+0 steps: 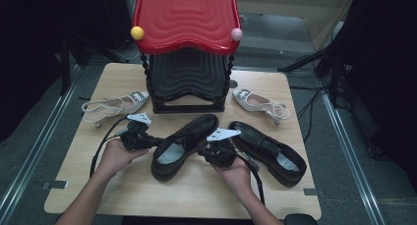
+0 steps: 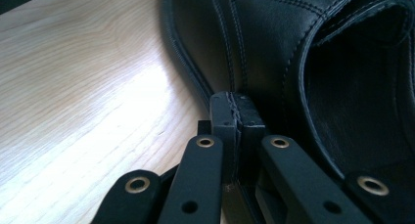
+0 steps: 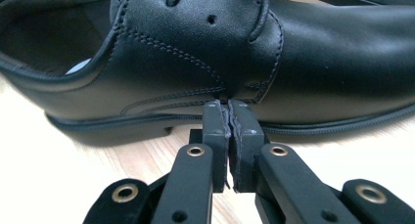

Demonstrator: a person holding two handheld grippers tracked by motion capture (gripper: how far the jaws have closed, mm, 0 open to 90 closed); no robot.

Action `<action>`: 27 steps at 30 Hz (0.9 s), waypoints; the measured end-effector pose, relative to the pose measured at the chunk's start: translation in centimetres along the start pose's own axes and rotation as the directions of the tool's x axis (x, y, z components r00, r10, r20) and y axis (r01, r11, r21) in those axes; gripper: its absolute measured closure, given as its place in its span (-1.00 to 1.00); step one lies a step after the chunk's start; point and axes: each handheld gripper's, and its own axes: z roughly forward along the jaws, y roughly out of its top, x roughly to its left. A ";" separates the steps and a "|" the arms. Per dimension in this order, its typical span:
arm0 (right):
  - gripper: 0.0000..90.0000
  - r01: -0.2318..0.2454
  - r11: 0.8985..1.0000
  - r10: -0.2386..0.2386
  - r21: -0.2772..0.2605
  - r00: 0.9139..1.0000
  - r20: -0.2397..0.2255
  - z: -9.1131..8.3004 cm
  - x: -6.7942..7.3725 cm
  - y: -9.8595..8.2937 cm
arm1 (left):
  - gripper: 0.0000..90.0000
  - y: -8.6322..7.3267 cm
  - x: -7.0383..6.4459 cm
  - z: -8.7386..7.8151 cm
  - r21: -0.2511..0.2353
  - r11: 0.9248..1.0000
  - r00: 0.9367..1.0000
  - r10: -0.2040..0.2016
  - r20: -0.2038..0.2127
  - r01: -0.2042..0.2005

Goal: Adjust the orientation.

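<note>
Step judged: squaring up left black shoe (image 1: 183, 145) at frame centre, ahead of red rack (image 1: 186, 19) | left gripper (image 1: 156, 141) and right gripper (image 1: 205, 150) clenched empty, pressed against opposite sides | next: push toward rack, evenly, without tipping.

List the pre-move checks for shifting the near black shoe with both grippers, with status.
1. Left gripper shut, tip at the shoe's side: ok.
2. Right gripper shut, tip at the opposite side: ok.
3. Black shoe flat on the table: ok.
4. Firm contact on both sides: cannot tell.
5. Gap to second black shoe: ok, apart.
6. Path to the rack free: ok.
</note>
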 end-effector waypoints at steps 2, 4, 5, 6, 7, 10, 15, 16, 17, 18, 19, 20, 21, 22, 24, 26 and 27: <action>0.96 -0.013 1.000 0.013 0.005 1.000 0.004 -0.2 -0.3 0.0 | 1.00 0.0 -0.4 0.2 0.000 1.000 1.000 0.005 0.007 -0.005; 0.98 -0.023 1.000 0.023 0.007 1.000 -0.001 -0.3 -0.5 -0.1 | 1.00 0.0 -0.5 0.3 -0.001 1.000 1.000 0.002 0.017 -0.002; 0.98 -0.025 1.000 0.025 0.005 1.000 0.000 -0.3 -0.5 -0.1 | 1.00 -0.1 -0.5 0.4 -0.002 1.000 1.000 -0.003 0.023 0.003; 0.98 -0.030 1.000 0.030 0.007 1.000 0.000 -0.4 -0.6 -0.1 | 1.00 -0.1 -0.6 0.4 -0.002 1.000 1.000 -0.001 0.025 0.001; 0.98 -0.035 0.999 0.034 0.010 0.999 0.001 -0.4 -0.6 -0.1 | 1.00 -0.1 -0.7 0.4 -0.003 1.000 1.000 0.001 0.020 -0.001; 0.99 -0.038 0.999 0.037 0.014 0.999 0.006 -0.6 -0.7 -0.1 | 1.00 0.0 -0.9 0.7 -0.004 1.000 1.000 0.002 0.025 -0.002; 1.00 -0.052 0.998 0.052 0.020 0.998 0.018 -1.1 -1.1 -0.2 | 1.00 0.1 -1.4 1.1 -0.001 1.000 0.999 0.006 0.041 -0.006; 1.00 -0.052 0.998 0.051 0.020 0.998 0.025 -1.2 -1.3 -0.2 | 1.00 0.2 -1.6 1.3 -0.001 1.000 0.999 0.005 0.046 -0.005; 1.00 -0.058 0.998 0.057 0.021 0.998 0.028 -1.3 -1.4 -0.3 | 1.00 0.2 -2.1 1.6 -0.004 1.000 0.999 0.015 0.048 -0.015; 1.00 -0.058 0.998 0.057 0.021 0.998 0.028 -1.3 -1.4 -0.3 | 1.00 0.2 -2.1 1.6 -0.004 1.000 0.999 0.015 0.048 -0.015; 1.00 -0.087 0.996 0.086 0.016 0.996 0.021 -1.6 -1.8 -0.3 | 1.00 0.3 -2.3 1.8 -0.002 1.000 0.999 0.019 0.050 -0.019; 1.00 -0.087 0.996 0.086 0.016 0.996 0.021 -1.6 -1.8 -0.3 | 1.00 0.3 -2.5 1.9 0.000 1.000 0.999 0.021 0.049 -0.021; 1.00 -0.093 0.996 0.093 0.015 0.995 0.022 -1.8 -1.9 -0.4 | 1.00 0.4 -2.7 2.1 -0.002 1.000 0.998 0.024 0.057 -0.024; 1.00 -0.100 0.995 0.099 0.015 0.994 0.036 -2.0 -2.2 -0.4 | 1.00 0.4 -3.0 2.4 -0.005 1.000 0.998 0.030 0.057 -0.030; 1.00 -0.111 0.994 0.110 0.015 0.993 0.042 -2.1 -2.4 -0.5 | 1.00 0.5 -3.3 2.6 -0.005 1.000 0.998 0.026 0.065 -0.026; 1.00 -0.114 0.993 0.114 0.016 0.992 0.047 -2.3 -2.6 -0.5 | 1.00 0.5 -3.4 2.7 -0.006 1.000 0.997 0.023 0.068 -0.023; 1.00 -0.117 0.993 0.116 0.017 0.992 0.050 -2.3 -2.7 -0.5 | 1.00 0.5 -3.7 2.9 -0.005 1.000 0.997 0.024 0.071 -0.024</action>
